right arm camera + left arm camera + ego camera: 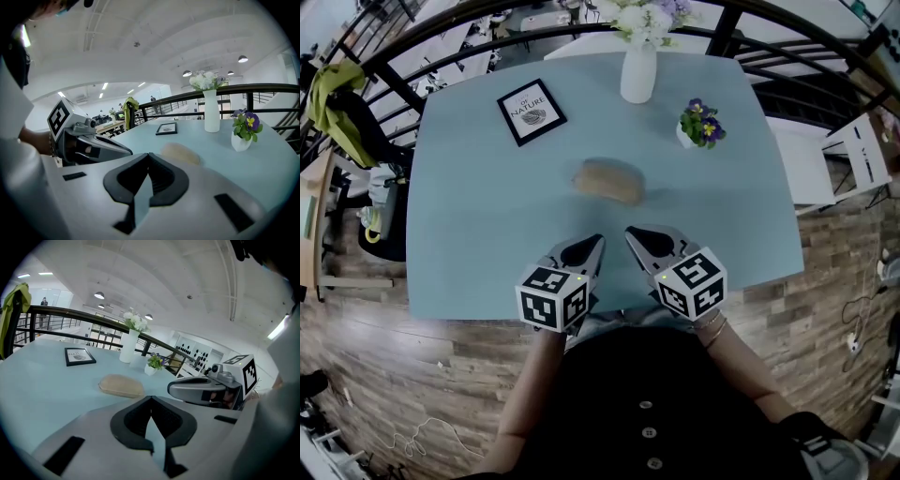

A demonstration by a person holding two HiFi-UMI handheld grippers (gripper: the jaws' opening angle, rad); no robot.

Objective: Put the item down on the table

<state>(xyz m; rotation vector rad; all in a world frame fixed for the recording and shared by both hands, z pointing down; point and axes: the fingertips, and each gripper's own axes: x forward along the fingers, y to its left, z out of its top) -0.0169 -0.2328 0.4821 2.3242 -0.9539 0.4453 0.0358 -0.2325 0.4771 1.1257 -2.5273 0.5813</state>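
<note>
Pale blue table (469, 187) ringed by a dark railing (722, 30), above a wood-plank floor (412, 375). On the far half, a framed picture (532, 112), a white vase (638, 73) of pale flowers and a small pot of purple flowers (700, 125). At the middle, lying flat on the bare top and touching nothing else, the tan item (608, 181): oblong, rounded, matte, hard to say whether pouch, pad or loaf. Well apart from the vase and the pot, nearer to the claws than to either. Left claw (598, 242) and right claw (631, 232) side by side near the table's near edge, both pointing toward the item, both closed tip to tip on nothing. Looks already set down, so little left of the task as judged from here. Seems light and somewhat soft, with a low domed back and no handle; likely gives a little under the pads, unlikely to slip or break. If lifted again, best taken across the short width near the middle, pads low on the two long sides, with a gentle squeeze so as not to dent it
</note>
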